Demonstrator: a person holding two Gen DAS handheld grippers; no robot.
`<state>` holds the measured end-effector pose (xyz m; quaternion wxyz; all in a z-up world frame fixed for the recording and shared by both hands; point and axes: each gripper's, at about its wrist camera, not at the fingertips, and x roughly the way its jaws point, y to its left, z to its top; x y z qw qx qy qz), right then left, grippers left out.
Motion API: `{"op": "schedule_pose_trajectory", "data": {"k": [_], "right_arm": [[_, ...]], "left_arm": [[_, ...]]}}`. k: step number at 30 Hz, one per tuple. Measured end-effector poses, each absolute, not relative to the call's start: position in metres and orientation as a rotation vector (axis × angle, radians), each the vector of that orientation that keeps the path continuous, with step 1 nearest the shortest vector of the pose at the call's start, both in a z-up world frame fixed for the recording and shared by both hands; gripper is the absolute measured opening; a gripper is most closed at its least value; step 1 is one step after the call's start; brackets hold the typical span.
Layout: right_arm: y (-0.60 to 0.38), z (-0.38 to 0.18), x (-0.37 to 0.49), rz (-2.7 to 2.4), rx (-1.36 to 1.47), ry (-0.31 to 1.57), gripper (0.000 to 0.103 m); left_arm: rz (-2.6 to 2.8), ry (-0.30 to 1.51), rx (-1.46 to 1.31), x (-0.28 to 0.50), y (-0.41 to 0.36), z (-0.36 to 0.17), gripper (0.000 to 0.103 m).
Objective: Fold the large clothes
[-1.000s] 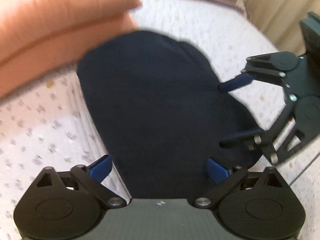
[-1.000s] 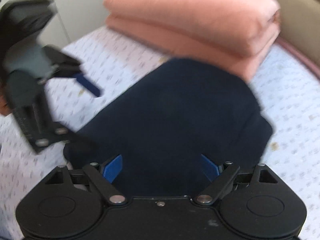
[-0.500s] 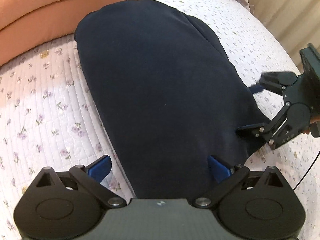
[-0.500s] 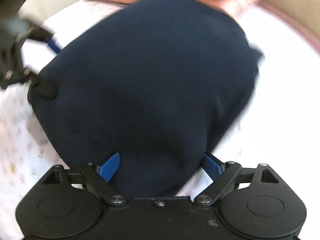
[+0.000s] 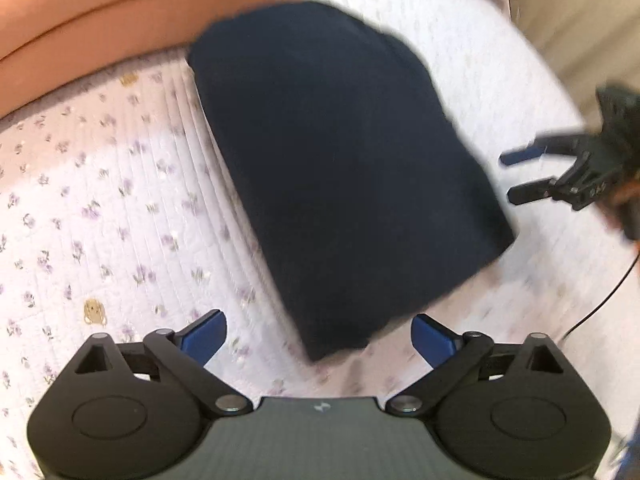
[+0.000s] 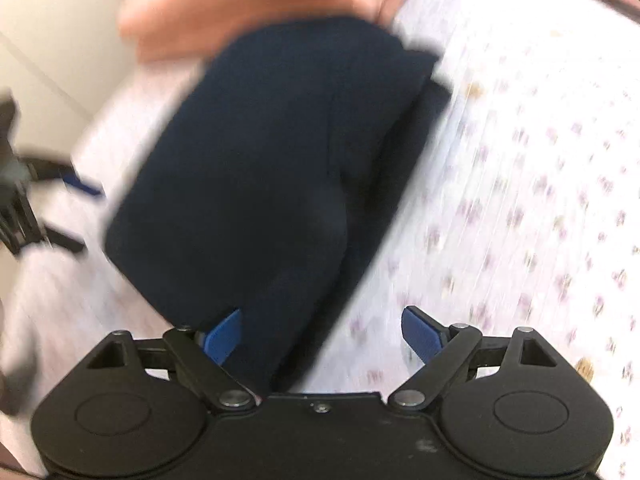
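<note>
A folded navy garment [image 5: 340,168] lies flat on the floral quilted bedspread [image 5: 100,200]. My left gripper [image 5: 318,334] is open just short of the garment's near corner, nothing between its blue pads. In the right wrist view the same navy garment [image 6: 272,168] shows stacked layers. My right gripper [image 6: 320,334] is open over its near edge, holding nothing. The right gripper [image 5: 520,176] also appears at the right of the left wrist view, off the cloth. The left gripper [image 6: 68,212] shows blurred at the left of the right wrist view.
A folded orange blanket [image 5: 120,12] lies behind the garment, seen again as an orange blanket [image 6: 248,4] in the right wrist view. A beige headboard or wall [image 6: 60,52] stands beyond the bed. A thin black cable [image 5: 600,304] trails at the right.
Both grippers have drawn back from the navy garment, which now lies free on the bed. The right gripper has left the garment's right edge. Both views are motion-blurred.
</note>
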<state>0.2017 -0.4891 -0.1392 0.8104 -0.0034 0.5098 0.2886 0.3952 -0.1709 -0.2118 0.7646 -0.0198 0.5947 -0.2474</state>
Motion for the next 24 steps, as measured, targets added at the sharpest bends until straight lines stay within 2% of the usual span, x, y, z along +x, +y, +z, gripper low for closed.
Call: {"op": "schedule_pose_trajectory", "data": {"k": [3,7,9,13,20,24], "right_arm": [[-0.499,-0.14,0.223,0.596,0.143,1.062,0.103],[-0.487,-0.167,0.245,0.601,0.161,1.058,0.103],[-0.484,-0.179,0.246,0.582,0.166,1.064,0.103],[-0.489,-0.199,0.242,0.675,0.347,1.004,0.103],[-0.466,-0.211,0.26,0.75,0.354,0.984,0.103],[-0.457,-0.21,0.268,0.771,0.323,1.008,0.103]], "left_arm": [[-0.513,1.256,-0.151,0.423,-0.163,-0.205,0.103],[-0.534,1.239,-0.329,0.466,-0.155,-0.224,0.103],[-0.557,1.227,-0.358,0.478,-0.162,-0.234,0.103],[-0.608,1.223,-0.344,0.492,-0.171,-0.249,0.103],[-0.601,1.246,-0.414,0.514,-0.171,-0.289,0.103],[-0.616,1.194,-0.476,0.517,-0.173,-0.301,0.103]]}}
